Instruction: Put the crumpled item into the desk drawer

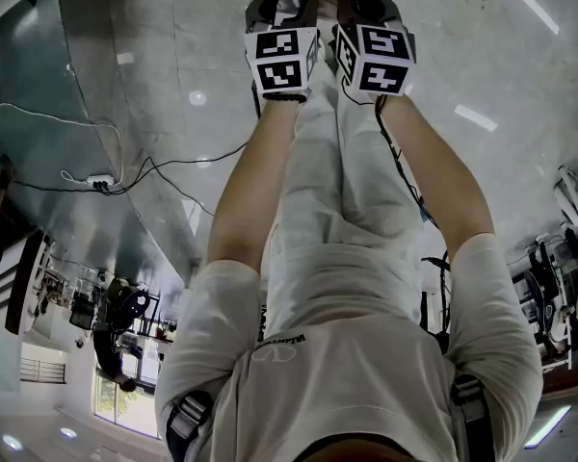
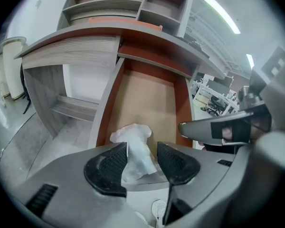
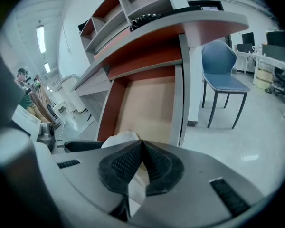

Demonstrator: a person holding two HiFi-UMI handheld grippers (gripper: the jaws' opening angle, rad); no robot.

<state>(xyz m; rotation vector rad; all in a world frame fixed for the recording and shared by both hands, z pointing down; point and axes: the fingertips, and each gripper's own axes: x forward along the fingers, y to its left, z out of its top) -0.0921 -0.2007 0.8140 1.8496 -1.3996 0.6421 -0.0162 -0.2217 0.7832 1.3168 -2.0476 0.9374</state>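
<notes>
Left tongs stood spread wide at the near end of the open desk drawer, with the crumpled item – a wad of white paper or tissue – upright between the pads. It sat close against the left-hand pad and clear of the right-hand one, so neither pad squeezed it. Just to the right, the right tongs were pressed together at the tips with nothing pinched, the wad showing a little ahead of them and to their left.

The wad's underside was hidden behind the left jaws, so it could not be told whether it sat flat on the drawer floor. The likeliest trouble was the soft paper snagging on the ribbed left-hand pad and lifting out again when those tongs drew back. It might also have stood too tall so near the front and caught as the drawer was pushed in.

Ahead of both tongs the drawer held only the wad, the rest of its tan floor bare. Above it ran the desk top. The shelf compartments looked empty from the left, and some dark objects by them were too small to name. A blue chair stood well off to the right.
</notes>
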